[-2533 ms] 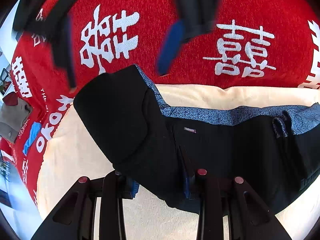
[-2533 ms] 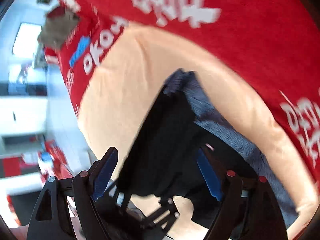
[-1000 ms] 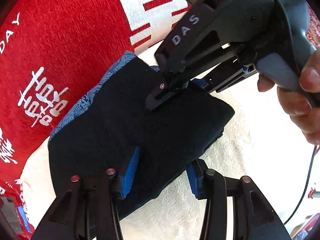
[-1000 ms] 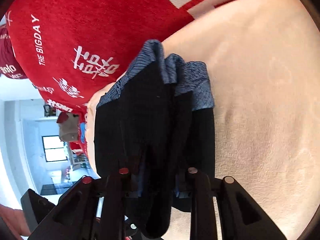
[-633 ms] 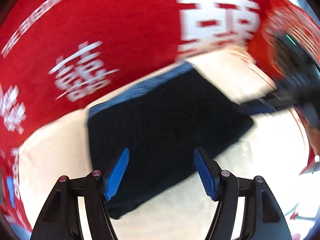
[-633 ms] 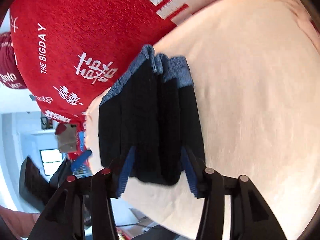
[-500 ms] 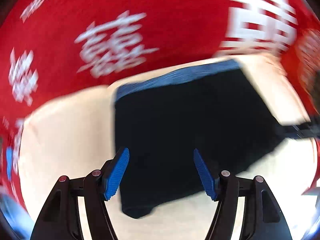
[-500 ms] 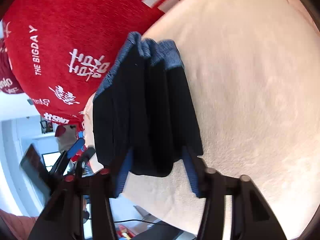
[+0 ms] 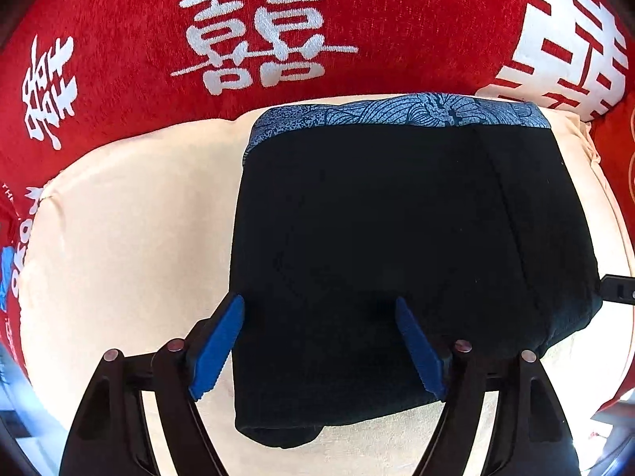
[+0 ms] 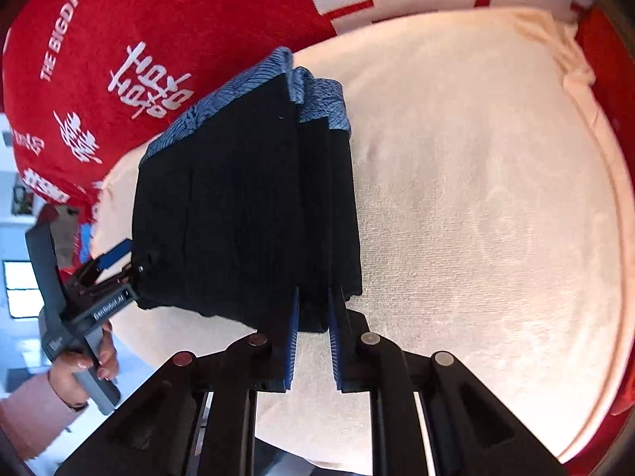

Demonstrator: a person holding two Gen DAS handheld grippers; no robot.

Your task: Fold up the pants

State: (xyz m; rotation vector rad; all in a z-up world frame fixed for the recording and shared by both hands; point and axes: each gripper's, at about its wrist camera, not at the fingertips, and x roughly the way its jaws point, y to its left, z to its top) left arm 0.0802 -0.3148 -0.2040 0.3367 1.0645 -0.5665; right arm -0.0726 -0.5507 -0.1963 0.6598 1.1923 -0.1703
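Note:
The black pants (image 9: 397, 246) with a blue patterned waistband (image 9: 397, 113) lie folded into a compact rectangle on a cream towel (image 9: 119, 238). My left gripper (image 9: 317, 341) is open, its blue pads on either side of the near edge of the bundle, just above it. In the right wrist view the pants (image 10: 238, 206) show as stacked layers. My right gripper (image 10: 313, 333) is narrowed onto the near edge of the folded stack, the cloth between its pads. The left gripper (image 10: 107, 273) shows at the bundle's far left side, held by a hand.
The cream towel (image 10: 476, 198) lies on a red cover (image 9: 139, 39) with white characters. A room with a window (image 10: 16, 289) shows beyond the bed's left edge. The towel spreads wide to the right of the pants.
The left gripper swung round to face the folded bundle square on and stays open. The right gripper narrowed from wide open onto the stack's near edge.

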